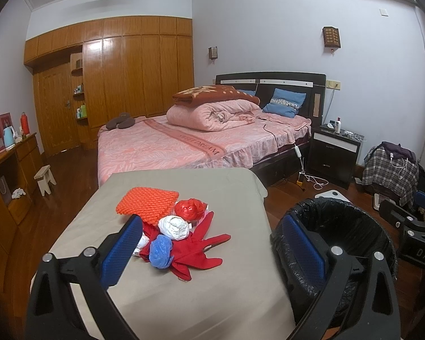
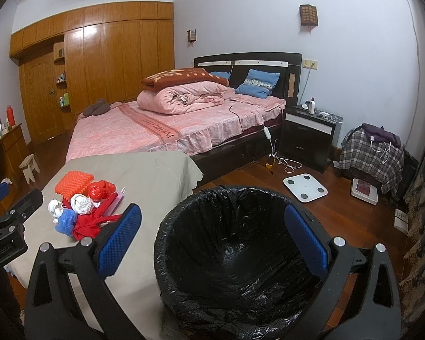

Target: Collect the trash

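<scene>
While both jaws stand apart and empty, the left hand-held gripper (image 1: 212, 249) is best lowered squarely over the blue wad (image 1: 160, 250), the right hand-held gripper (image 2: 212, 243) kept above the bin (image 2: 235, 257).

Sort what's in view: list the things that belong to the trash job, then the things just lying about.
For the job:
blue wad
white wad
red wad
second white wad
bin
left claw, open
right claw, open

Lying about, probably:
orange pad
red cloth
scale
stool
</scene>
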A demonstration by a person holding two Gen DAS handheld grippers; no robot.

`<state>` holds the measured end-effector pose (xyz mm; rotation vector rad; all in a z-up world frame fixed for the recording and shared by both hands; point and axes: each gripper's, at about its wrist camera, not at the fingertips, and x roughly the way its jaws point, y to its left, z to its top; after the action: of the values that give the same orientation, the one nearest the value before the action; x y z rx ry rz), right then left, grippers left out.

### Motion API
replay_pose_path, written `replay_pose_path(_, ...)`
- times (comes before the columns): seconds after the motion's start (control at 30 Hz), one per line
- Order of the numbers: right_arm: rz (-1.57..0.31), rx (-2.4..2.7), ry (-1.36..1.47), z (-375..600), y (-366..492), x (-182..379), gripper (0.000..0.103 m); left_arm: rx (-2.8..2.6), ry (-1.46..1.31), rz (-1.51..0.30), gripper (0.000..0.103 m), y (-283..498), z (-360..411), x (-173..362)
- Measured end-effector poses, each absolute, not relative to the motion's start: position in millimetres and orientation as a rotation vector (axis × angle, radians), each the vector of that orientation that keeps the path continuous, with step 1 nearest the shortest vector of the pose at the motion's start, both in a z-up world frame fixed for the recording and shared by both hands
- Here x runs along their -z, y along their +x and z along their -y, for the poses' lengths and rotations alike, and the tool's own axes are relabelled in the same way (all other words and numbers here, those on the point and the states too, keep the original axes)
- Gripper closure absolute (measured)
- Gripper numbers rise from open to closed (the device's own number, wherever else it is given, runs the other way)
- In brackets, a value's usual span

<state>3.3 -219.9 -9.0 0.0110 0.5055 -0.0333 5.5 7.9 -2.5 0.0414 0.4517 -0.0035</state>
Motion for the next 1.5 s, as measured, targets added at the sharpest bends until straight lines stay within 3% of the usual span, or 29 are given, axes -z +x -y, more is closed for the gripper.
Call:
replay_pose_path(0.57,-0.515,0.003,0.007,198,13,23,0.005,-0.013,0.031,-0.458,0.006,10,-23,22)
replay_pose_path(1.1,-0.595,-0.169,0.030,96,87,91,0.005,-0.209,0.069,-0.498,0.006,47,-135,71)
replay_pose_path(1.3,-0.617,-0.226,-0.030,57,118,109,0.020,-0.217,0.075,-0.536,0.009,70,-150,98)
replay_pose_path(1.5,-0.630,-0.229,-0.024,45,141,119,0.024,-0.193,0.061,-0.570,0.018,99,-159,120)
